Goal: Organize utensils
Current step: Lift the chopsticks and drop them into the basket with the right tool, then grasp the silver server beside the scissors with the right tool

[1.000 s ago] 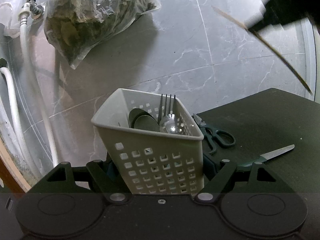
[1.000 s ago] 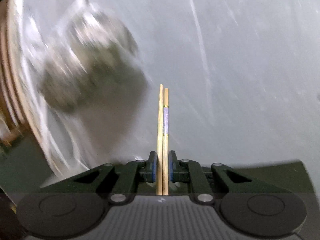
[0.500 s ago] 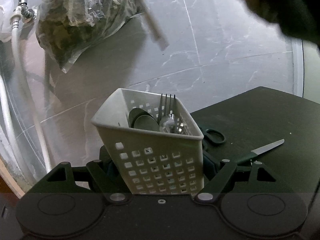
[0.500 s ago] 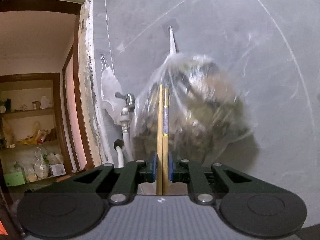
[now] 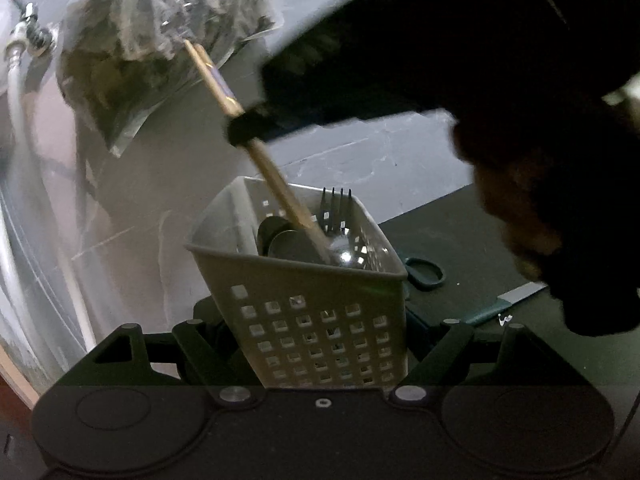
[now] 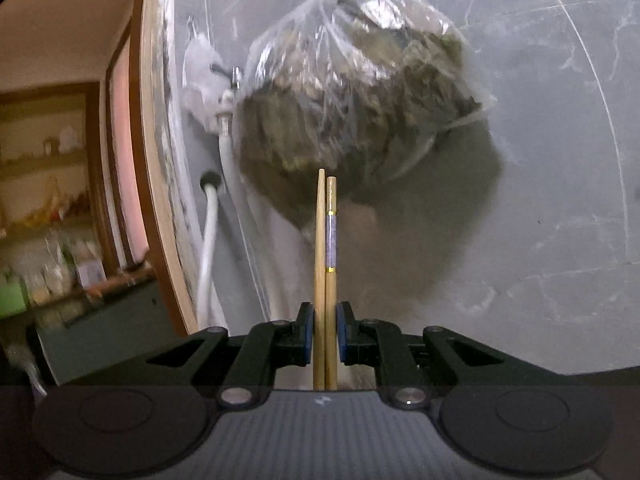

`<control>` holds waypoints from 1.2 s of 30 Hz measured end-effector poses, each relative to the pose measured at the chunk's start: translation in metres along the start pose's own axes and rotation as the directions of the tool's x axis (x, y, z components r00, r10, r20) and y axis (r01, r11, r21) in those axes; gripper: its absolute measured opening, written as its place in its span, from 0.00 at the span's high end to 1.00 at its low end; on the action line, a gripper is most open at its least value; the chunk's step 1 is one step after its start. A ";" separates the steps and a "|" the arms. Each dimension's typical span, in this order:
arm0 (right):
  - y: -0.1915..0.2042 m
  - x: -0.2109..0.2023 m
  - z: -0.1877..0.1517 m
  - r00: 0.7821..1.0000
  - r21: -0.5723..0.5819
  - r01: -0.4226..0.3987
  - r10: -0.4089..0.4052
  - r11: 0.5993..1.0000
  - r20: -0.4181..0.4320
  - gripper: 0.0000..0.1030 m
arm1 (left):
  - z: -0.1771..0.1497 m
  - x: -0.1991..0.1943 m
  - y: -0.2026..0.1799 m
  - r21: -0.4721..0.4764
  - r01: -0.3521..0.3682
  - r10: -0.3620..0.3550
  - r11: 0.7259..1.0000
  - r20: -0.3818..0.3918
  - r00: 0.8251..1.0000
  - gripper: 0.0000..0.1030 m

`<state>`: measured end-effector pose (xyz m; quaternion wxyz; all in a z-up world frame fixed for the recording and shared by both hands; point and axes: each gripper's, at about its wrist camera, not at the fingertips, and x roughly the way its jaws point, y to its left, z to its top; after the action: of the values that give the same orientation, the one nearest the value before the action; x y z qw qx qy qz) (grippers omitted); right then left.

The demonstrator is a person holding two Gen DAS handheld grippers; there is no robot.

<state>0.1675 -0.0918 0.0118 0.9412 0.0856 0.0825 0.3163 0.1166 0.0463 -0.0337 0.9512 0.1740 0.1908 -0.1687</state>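
My left gripper (image 5: 320, 344) is shut on a white perforated utensil basket (image 5: 320, 312) and holds it upright at the table's edge. A fork (image 5: 338, 208) and spoons (image 5: 344, 256) stand inside it. My right gripper (image 6: 325, 330) is shut on a pair of wooden chopsticks (image 6: 326, 248). In the left wrist view the right gripper (image 5: 250, 128) hangs above the basket, and the chopsticks (image 5: 280, 192) slant down with their lower tips inside the basket's mouth.
Green-handled scissors (image 5: 426, 272) and a knife (image 5: 516, 296) lie on the dark table (image 5: 460, 232) right of the basket. A plastic bag of dark material (image 6: 356, 96) hangs on the grey marble wall. White hoses (image 6: 208, 248) and a tap (image 5: 30, 28) are at left.
My right gripper swung in over the basket, and the chopsticks dropped from above it until their lower tips entered its mouth. The basket stayed in my left gripper.
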 end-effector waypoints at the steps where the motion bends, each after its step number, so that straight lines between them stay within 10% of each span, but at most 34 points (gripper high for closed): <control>1: 0.000 0.000 -0.003 0.999 -0.008 -0.001 0.000 1.000 -0.032 0.85 | 0.000 0.000 0.001 -0.003 0.002 -0.002 1.000 0.001 1.000 0.21; 12: -0.033 -0.046 0.009 0.980 0.051 0.183 -0.178 0.982 -0.087 0.00 | -0.007 -0.002 0.006 -0.024 0.001 -0.001 1.000 0.014 1.000 0.21; 20: -0.108 -0.022 -0.026 0.845 0.046 0.419 -0.370 0.907 -0.385 0.00 | -0.005 -0.002 0.006 -0.050 -0.062 0.061 0.997 -0.011 0.998 0.21; 32: -0.104 0.109 -0.020 0.910 -0.050 0.115 -0.126 0.992 -0.394 0.02 | -0.005 0.000 0.018 -0.093 -0.171 0.167 0.981 -0.058 0.984 0.21; 36: -0.097 0.163 -0.021 0.875 -0.162 -0.027 -0.055 0.986 -0.482 0.23 | -0.004 0.003 0.024 -0.104 -0.197 0.190 0.975 -0.071 0.979 0.21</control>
<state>0.3477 -0.0658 -0.0456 0.8966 -0.0745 0.2898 0.3265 0.1269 0.0679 -0.0317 0.9651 0.1442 0.2107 -0.0590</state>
